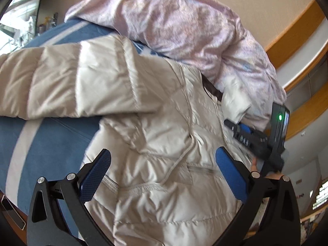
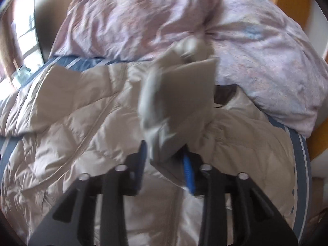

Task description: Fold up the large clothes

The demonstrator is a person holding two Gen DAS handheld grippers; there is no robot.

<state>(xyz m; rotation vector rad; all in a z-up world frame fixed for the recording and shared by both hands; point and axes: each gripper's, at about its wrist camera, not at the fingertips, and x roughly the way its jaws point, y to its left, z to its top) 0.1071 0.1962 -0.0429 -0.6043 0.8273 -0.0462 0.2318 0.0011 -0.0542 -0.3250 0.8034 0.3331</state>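
Observation:
A cream quilted puffer jacket (image 1: 155, 135) lies spread on a blue bed cover (image 1: 32, 143), its sleeve (image 1: 67, 82) stretched out to the left. My left gripper (image 1: 163, 164) is open and empty, hovering just over the jacket's body. My right gripper (image 2: 166, 153) is shut on a bunched part of the jacket (image 2: 176, 102), which it holds lifted above the rest; the frame is blurred. The right gripper also shows in the left wrist view (image 1: 239, 128) at the jacket's right edge by the collar.
A crumpled pink duvet (image 1: 184, 26) is heaped at the far side of the bed, touching the jacket's collar end; it also shows in the right wrist view (image 2: 256, 47). A wooden bed frame (image 1: 295, 32) curves at the right. A window (image 1: 14, 20) is at the far left.

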